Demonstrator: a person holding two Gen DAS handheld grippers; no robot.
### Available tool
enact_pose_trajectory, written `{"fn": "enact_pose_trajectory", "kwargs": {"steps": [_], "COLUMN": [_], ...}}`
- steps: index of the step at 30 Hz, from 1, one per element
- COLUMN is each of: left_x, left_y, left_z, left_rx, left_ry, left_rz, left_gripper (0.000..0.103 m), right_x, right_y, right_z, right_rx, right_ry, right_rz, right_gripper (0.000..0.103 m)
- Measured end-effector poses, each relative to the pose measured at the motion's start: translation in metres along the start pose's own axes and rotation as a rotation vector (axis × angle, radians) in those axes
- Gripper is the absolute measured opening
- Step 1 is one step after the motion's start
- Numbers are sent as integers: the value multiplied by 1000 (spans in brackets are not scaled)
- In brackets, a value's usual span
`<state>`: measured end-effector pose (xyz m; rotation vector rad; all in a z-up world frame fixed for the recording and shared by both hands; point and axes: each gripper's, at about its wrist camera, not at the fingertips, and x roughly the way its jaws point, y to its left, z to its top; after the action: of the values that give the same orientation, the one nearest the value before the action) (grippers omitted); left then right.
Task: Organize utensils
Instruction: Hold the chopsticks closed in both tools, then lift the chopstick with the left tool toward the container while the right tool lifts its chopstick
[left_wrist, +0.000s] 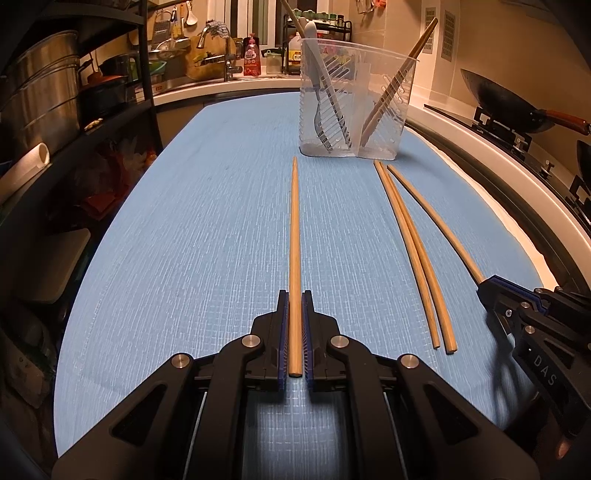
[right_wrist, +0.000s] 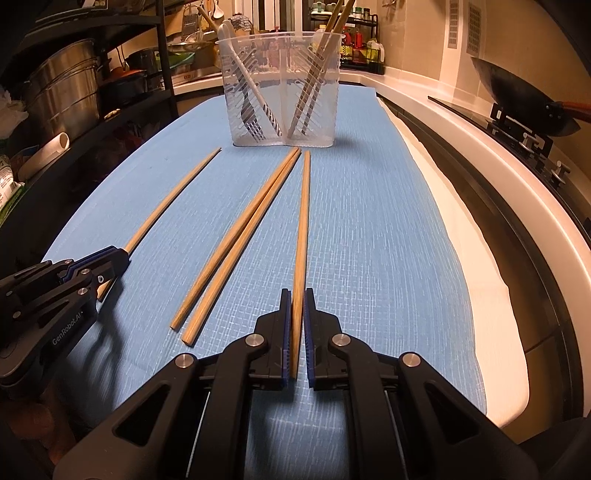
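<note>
Four wooden chopsticks lie on a blue mat (left_wrist: 184, 221). My left gripper (left_wrist: 295, 294) is shut on the near end of the leftmost chopstick (left_wrist: 294, 229), which points straight at the holder. My right gripper (right_wrist: 297, 295) is shut on the rightmost chopstick (right_wrist: 303, 214). Between them a loose pair of chopsticks (right_wrist: 236, 243) lies side by side, also visible as the pair (left_wrist: 413, 258). Each view shows the other tool: the right gripper (left_wrist: 484, 286) and the left gripper (right_wrist: 123, 254). A clear two-compartment holder (right_wrist: 280, 122) stands at the far end, with a fork and white-handled utensils on its left and chopsticks on its right.
A dark wok (left_wrist: 498, 107) sits on the stove beyond the white counter edge (right_wrist: 461, 229) on the right. Shelves with steel pots (right_wrist: 62, 92) stand along the left. A sink and bottles fill the back.
</note>
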<state>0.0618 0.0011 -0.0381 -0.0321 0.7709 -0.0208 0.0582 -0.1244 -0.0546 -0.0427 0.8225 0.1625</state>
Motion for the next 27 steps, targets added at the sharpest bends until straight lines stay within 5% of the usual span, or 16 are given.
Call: {"fn": "enact_pose_trajectory", "kwargs": {"steps": [18, 27], "left_x": [-2, -31], "left_y": [3, 2], "left_z": [0, -2], "left_rx": [-15, -9], "left_ry": [-15, -87], "left_rz": [-27, -35], "left_gripper": [7, 7], "right_x": [-1, -21], "right_y": [5, 0], "right_z": [-4, -7], "right_rx": [16, 40], "right_ry": [-53, -90], "right_rz": [-31, -17], "right_gripper": [6, 6]}}
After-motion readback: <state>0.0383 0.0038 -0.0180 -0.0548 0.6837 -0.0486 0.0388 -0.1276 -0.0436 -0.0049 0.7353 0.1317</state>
